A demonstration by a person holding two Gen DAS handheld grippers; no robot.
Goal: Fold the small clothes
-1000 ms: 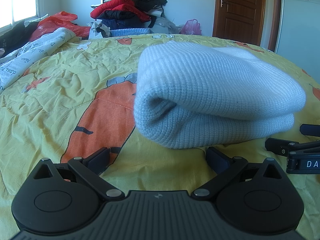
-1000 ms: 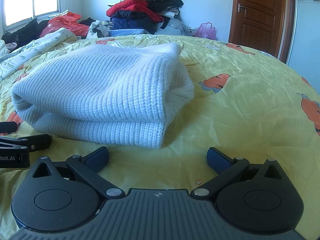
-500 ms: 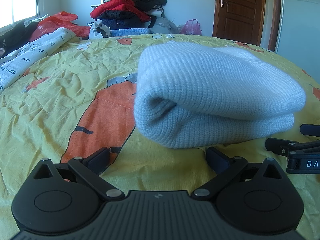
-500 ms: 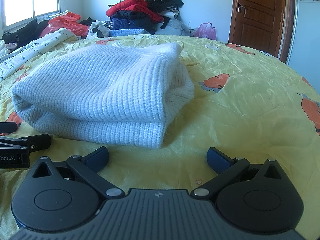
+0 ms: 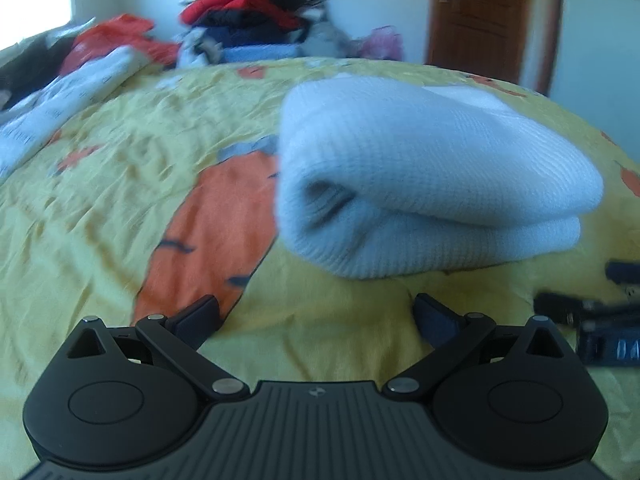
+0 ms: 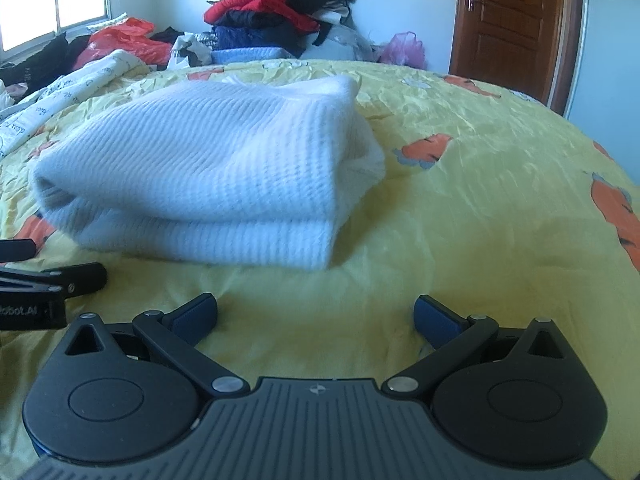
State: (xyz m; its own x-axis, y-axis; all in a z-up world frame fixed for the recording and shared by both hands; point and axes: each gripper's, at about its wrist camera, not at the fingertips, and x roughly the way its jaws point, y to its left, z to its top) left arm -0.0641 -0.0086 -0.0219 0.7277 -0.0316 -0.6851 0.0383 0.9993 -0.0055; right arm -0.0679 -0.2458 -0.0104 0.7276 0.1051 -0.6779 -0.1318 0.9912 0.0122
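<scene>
My left gripper view just blurred: it's shifting. Folded white knit unchanged mid-frame. Right gripper too: jaws wide, empty. Fold looks finished.

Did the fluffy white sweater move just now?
No. The folded white sweater lies in the same spot on the yellow bedspread, with its corner just as near the orange print.

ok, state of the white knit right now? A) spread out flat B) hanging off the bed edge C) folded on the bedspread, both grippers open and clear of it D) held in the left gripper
C: the white knit lies folded double on the yellow bedspread, and the left gripper and right gripper are open, short of it.
</scene>
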